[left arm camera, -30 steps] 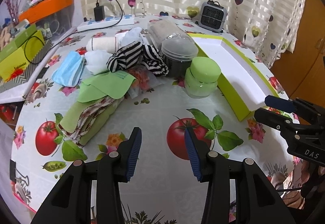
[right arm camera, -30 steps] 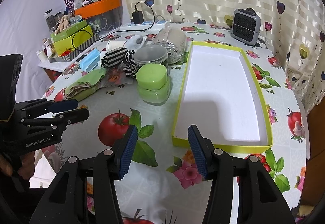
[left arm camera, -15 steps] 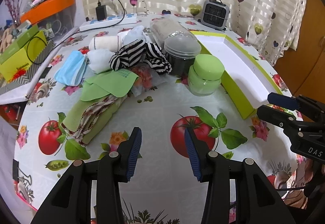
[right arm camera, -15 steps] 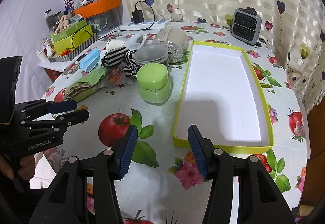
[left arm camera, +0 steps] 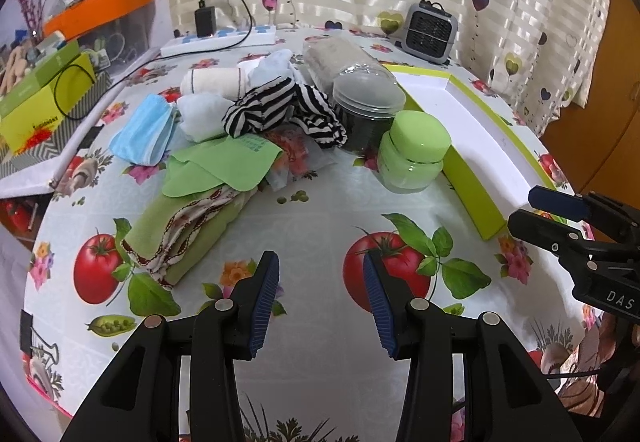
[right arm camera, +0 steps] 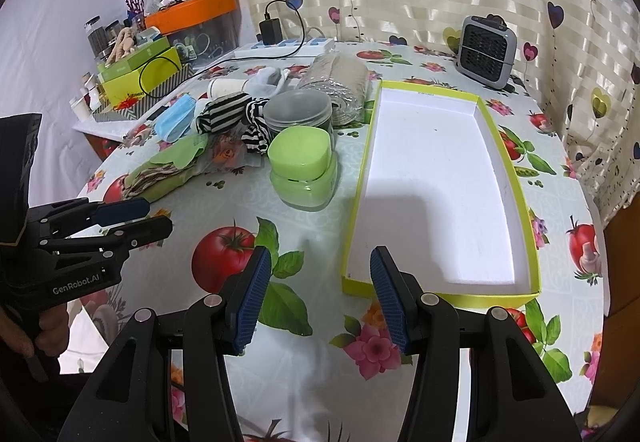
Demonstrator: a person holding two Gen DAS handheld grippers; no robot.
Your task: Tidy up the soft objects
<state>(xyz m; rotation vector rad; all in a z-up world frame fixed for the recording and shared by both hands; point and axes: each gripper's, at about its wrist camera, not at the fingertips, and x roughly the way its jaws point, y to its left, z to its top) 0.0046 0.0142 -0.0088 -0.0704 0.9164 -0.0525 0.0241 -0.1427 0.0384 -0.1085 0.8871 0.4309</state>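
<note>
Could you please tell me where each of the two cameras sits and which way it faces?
Left wrist: behind the left claw, tilted down at the cloth pile; the right claw shows at right.
Right wrist: behind the right claw, tilted down at the tray; the left claw shows at left.
Shared: green jar, tray, pile.

Ahead of my left fingers [left arm camera: 269, 294], to the left, lies a folded green cloth [left arm camera: 188, 230] with patterned trim. Beyond it a striped black-and-white fabric [left arm camera: 280, 109] sits crumpled beside a blue face mask [left arm camera: 146, 129] and a rolled white towel [left arm camera: 214, 81]. The yellow-rimmed tray [right arm camera: 432, 197] lies just ahead of my right fingers [right arm camera: 386, 290].
</note>
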